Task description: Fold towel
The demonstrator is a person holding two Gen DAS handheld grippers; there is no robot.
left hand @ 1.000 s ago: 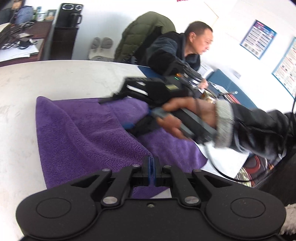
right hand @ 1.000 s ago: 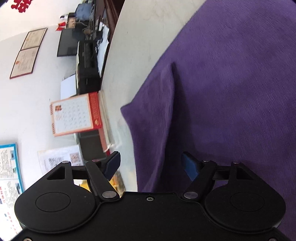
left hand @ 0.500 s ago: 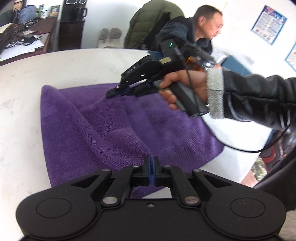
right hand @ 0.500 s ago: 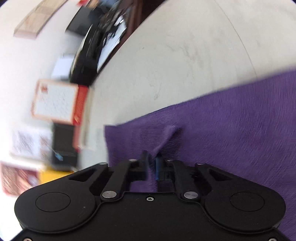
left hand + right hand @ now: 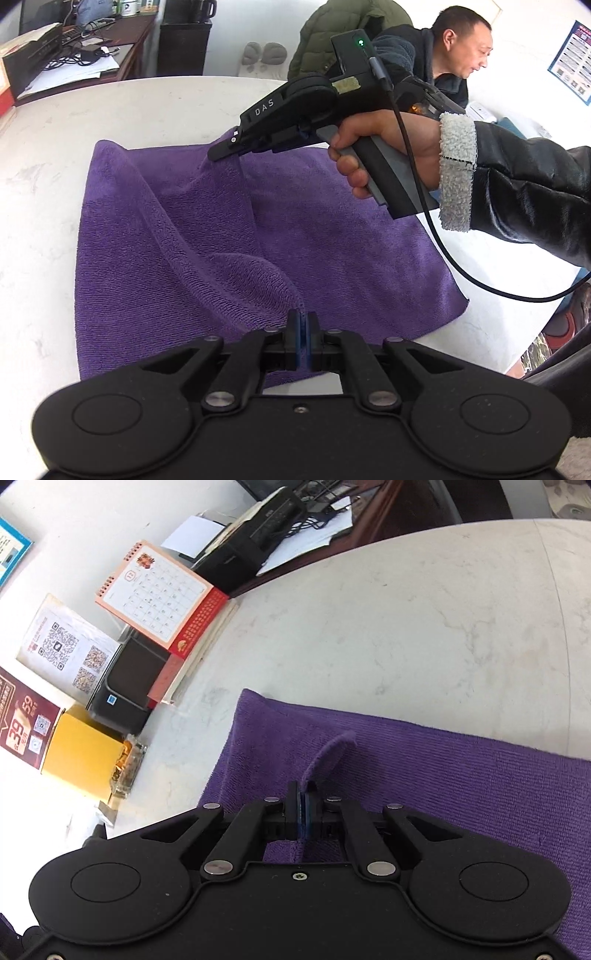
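A purple towel [image 5: 314, 236] lies on the white marble table [image 5: 147, 110], with its upper layer pulled up off the lower one. My left gripper [image 5: 303, 325] is shut on the towel's near edge and lifts it a little. My right gripper [image 5: 225, 151] shows in the left wrist view at the towel's far edge, shut on a pinch of cloth. In the right wrist view the right gripper [image 5: 303, 794] is shut on a raised fold of the towel [image 5: 443, 775], which sticks up between the jaws.
A desk calendar [image 5: 159, 594], a black box [image 5: 129, 679] and a yellow box [image 5: 81, 753] stand along the table's left edge. A seated man [image 5: 454, 48] is behind the table. A dark desk with papers [image 5: 74, 62] is at far left.
My right gripper went from open over the towel to shut on its far edge and lifted the cloth. My left gripper stayed shut on the near edge.
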